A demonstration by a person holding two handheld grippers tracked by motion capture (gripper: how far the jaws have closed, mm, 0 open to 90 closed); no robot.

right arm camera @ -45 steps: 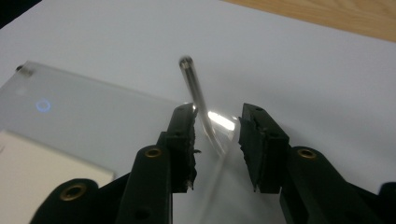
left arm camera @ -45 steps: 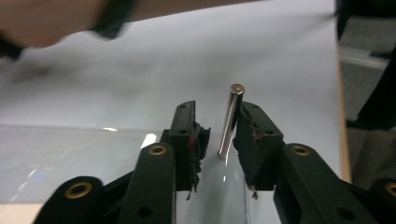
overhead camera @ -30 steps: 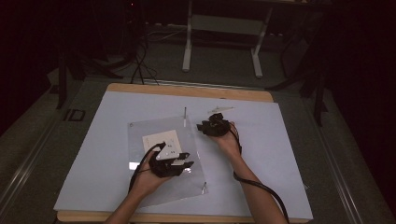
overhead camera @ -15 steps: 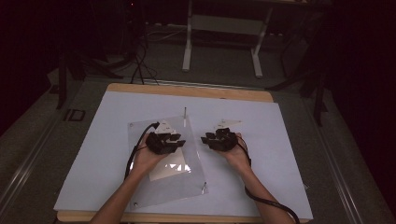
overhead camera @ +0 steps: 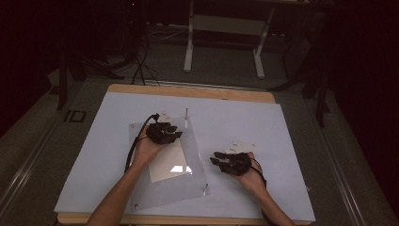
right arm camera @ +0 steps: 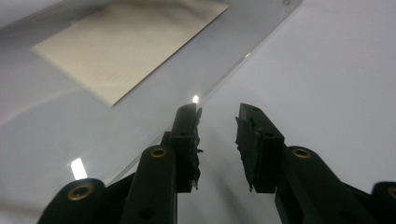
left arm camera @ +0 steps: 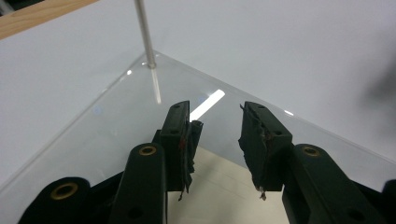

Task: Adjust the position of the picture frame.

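A clear plastic sheet (overhead camera: 188, 186) lies on the white table (overhead camera: 263, 122), with a cream paper (overhead camera: 167, 167) lying flat at it. A thin metal pin (overhead camera: 186, 114) stands at the sheet's far corner, and another pin (overhead camera: 205, 188) at the near right corner. My left gripper (overhead camera: 173, 132) hovers over the sheet's far part, open and empty; in the left gripper view (left arm camera: 217, 126) it points at the pin (left arm camera: 144, 35) and the corner. My right gripper (overhead camera: 216, 158) is open by the sheet's right edge (right arm camera: 243, 58), the paper (right arm camera: 130, 42) ahead of its jaws (right arm camera: 217, 126).
Small white slips (overhead camera: 242, 146) lie on the table just beyond my right gripper. More pale bits (overhead camera: 164, 114) sit near the sheet's far edge. The wooden table rim (overhead camera: 188, 90) runs along the back. A metal stand (overhead camera: 223, 28) is on the floor behind.
My left gripper moved forward from the sheet's near part to its far corner. My right gripper drew back from near the far pin to the near right, beside the sheet.
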